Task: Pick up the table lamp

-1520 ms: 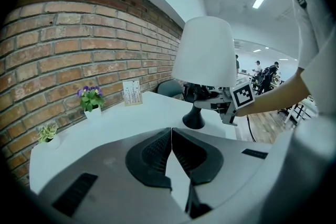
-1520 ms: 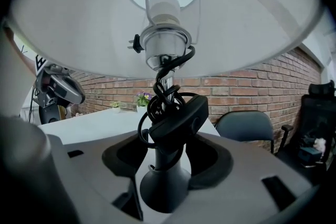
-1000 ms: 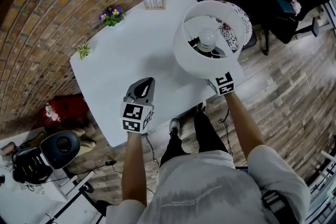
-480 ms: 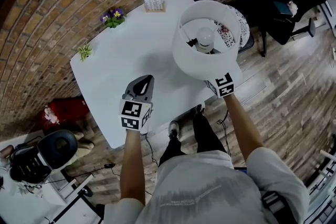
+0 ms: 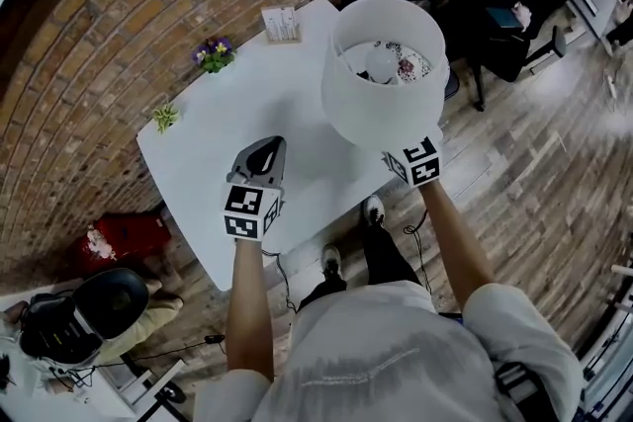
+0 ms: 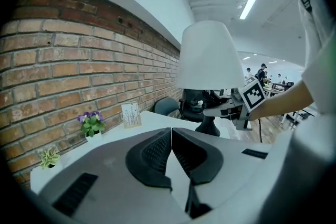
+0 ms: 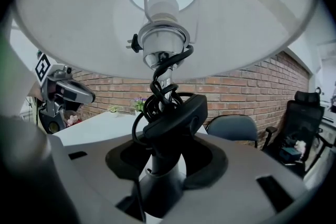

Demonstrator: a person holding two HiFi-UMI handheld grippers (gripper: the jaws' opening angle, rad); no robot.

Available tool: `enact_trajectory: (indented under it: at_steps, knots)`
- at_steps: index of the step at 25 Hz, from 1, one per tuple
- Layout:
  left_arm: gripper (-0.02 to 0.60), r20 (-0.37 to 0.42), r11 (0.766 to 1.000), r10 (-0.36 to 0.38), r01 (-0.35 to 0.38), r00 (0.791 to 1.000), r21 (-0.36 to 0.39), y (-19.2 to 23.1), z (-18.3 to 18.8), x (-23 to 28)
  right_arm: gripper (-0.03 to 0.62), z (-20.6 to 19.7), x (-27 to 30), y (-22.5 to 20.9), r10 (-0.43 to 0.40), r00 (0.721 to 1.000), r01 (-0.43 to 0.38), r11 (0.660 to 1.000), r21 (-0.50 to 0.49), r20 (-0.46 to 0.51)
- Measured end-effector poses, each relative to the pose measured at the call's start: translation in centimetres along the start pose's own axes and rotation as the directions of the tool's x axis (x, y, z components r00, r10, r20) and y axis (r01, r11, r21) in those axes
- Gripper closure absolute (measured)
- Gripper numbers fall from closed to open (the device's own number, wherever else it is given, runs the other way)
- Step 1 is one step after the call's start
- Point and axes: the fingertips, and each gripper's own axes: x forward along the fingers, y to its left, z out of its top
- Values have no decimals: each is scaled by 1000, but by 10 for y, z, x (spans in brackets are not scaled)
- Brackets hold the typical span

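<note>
Along the table's (image 5: 252,94) far left edge stood two potted plants, one green plant (image 5: 164,117) and one purple-flowered plant (image 5: 215,52), with one card stand (image 5: 281,23) at the far corner. The left gripper (image 5: 264,153) hung over the near edge, its jaws pressed together on nothing. Over the right corner, the right gripper (image 7: 160,162) pinched the single table lamp (image 5: 381,79) by its cord-wrapped stem.

Table lamp (image 5: 381,104) tipped away, carried farther over table (image 5: 218,133).
</note>
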Motion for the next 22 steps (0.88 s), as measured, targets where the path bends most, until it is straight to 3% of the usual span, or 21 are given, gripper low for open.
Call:
enact_trajectory:
  at_steps: [13,22]
  knots:
    - [568,139,993,-70,55,988,105,-20,45,-57,425,47,-97,34,-131,990,131,991,20,44]
    - [568,184,985,-96,67,978,159,-40,57,-93,425,68,-166,67,-202,979,202,979,-21,35]
